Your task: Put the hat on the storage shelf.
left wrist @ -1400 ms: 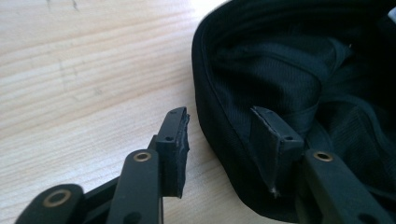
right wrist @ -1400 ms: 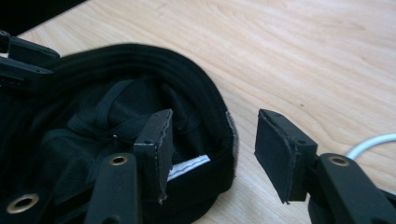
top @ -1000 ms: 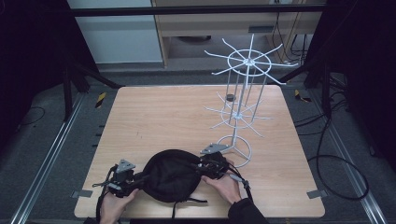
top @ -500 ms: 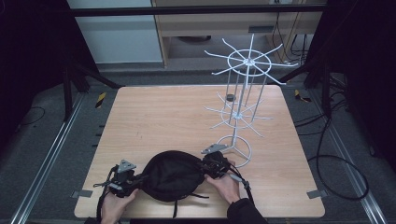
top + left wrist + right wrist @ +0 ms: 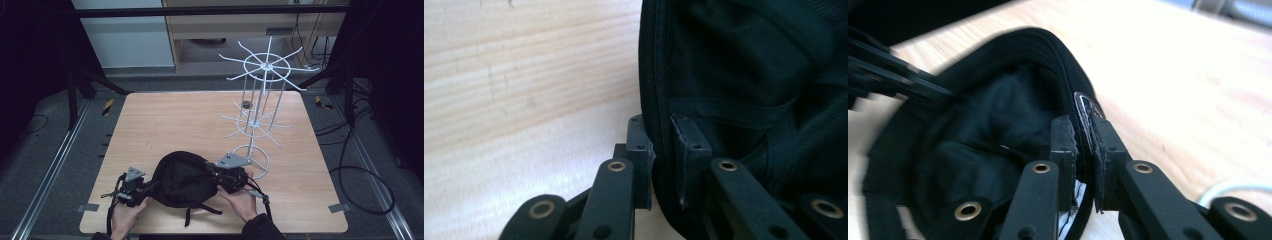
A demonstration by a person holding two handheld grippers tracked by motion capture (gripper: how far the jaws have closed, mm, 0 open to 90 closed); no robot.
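A black cap (image 5: 182, 177) lies near the table's front edge, held from both sides. My left gripper (image 5: 146, 187) is shut on its left rim; in the left gripper view the jaws pinch the stitched edge of the cap (image 5: 659, 100). On the cap's right side my right gripper (image 5: 216, 176) is shut on the rim, and in the right gripper view the cap (image 5: 998, 110) shows its inside, with the edge clamped between the fingers (image 5: 1064, 145). Straps (image 5: 200, 210) trail from the cap toward the front edge.
A white wire display rack (image 5: 260, 100) with radiating hooks stands on a ring base (image 5: 252, 162) just right of my right gripper. A small dark object (image 5: 245, 104) sits behind it. Bare wooden table (image 5: 170, 125) stretches behind the cap.
The cap has been lifted and pulled slightly taller between the grippers; my right gripper shifted a little toward the rack's base. Both stay shut on the rim.
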